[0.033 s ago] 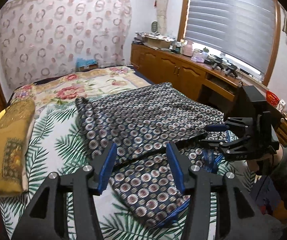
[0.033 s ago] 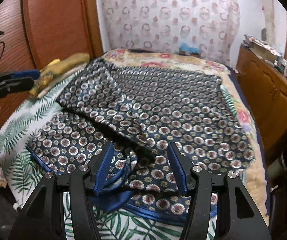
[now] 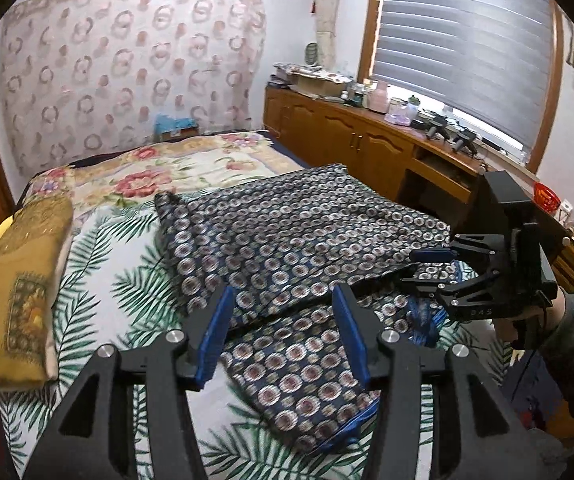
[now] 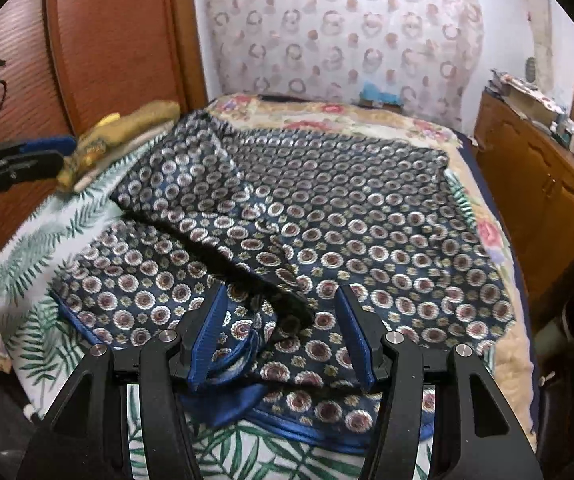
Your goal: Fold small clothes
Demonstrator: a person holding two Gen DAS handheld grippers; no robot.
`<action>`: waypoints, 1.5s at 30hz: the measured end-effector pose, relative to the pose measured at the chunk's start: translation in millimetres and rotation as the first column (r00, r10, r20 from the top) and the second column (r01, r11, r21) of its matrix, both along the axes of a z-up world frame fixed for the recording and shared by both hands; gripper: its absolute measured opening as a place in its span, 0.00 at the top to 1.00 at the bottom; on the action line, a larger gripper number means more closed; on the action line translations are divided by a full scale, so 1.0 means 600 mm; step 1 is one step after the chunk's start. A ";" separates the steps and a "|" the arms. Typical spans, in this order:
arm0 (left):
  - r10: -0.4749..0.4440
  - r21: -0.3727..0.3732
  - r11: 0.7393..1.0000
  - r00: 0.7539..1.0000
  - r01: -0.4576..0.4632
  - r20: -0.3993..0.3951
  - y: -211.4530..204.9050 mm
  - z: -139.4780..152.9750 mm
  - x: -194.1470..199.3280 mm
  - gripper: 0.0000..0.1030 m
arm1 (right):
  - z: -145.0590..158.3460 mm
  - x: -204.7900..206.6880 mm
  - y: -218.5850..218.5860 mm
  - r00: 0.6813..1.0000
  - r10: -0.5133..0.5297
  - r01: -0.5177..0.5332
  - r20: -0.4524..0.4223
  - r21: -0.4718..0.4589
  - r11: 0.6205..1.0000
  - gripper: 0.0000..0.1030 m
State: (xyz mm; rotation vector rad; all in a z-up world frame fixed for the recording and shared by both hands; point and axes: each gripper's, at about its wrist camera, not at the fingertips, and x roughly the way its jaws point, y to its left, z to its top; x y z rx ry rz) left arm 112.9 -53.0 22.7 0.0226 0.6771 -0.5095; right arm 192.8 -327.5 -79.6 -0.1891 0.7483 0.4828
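Note:
A dark blue garment [image 3: 287,232] printed with round medallions and edged in blue trim lies on the bed, its upper layer folded over the lower one. My left gripper [image 3: 283,292] hovers above its near left part, open with nothing between the pads. My right gripper [image 4: 279,294] is open too, low over the near hem, where a raised crease of cloth and a blue cord [image 4: 239,352] lie between the fingers without being pinched. In the left wrist view the right gripper [image 3: 427,269] sits at the garment's right edge. The left gripper [image 4: 43,156] shows at the far left of the right wrist view.
The bedspread [image 3: 107,264] has green palm leaves near me and flowers farther back. A yellow pillow [image 3: 15,280] lies at the left. Wooden cabinets [image 3: 347,140] with clutter run along the right under a window blind. A person's sleeve [image 3: 571,340] holds the right gripper.

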 end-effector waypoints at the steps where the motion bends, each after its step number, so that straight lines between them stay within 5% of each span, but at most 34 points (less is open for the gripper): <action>1: 0.010 0.002 1.000 1.000 -0.010 -0.001 0.006 -0.005 -0.002 0.51 | -0.005 0.005 0.004 1.000 0.002 -0.002 -0.007 -0.009 1.000 0.45; 17: 0.075 0.007 0.997 0.997 -0.075 -0.004 0.045 -0.033 -0.002 0.51 | -0.034 0.037 0.063 0.998 0.055 -0.057 -0.013 -0.117 0.992 0.51; 23: 0.080 0.005 0.997 0.997 -0.080 -0.008 0.045 -0.039 -0.001 0.51 | -0.038 0.037 0.074 0.997 0.082 -0.080 0.006 -0.154 0.985 0.66; 26: 0.081 0.004 0.997 0.997 -0.081 -0.010 0.045 -0.040 -0.002 0.51 | -0.041 0.039 0.074 0.996 0.088 -0.088 -0.004 -0.162 0.983 0.90; 28: 0.083 0.003 0.997 0.997 -0.083 -0.010 0.046 -0.041 -0.002 0.51 | -0.035 0.036 0.071 0.995 0.097 -0.094 0.010 -0.144 0.985 0.97; 36: 0.092 -0.006 0.996 0.996 -0.092 -0.007 0.047 -0.042 -0.002 0.51 | 0.036 0.012 0.041 0.987 0.069 -0.064 0.143 -0.038 0.997 0.99; 45: 0.083 -0.012 0.996 0.997 -0.083 0.008 0.039 -0.036 -0.003 0.51 | 0.095 0.013 -0.028 0.977 -0.016 0.023 0.212 -0.031 0.999 0.99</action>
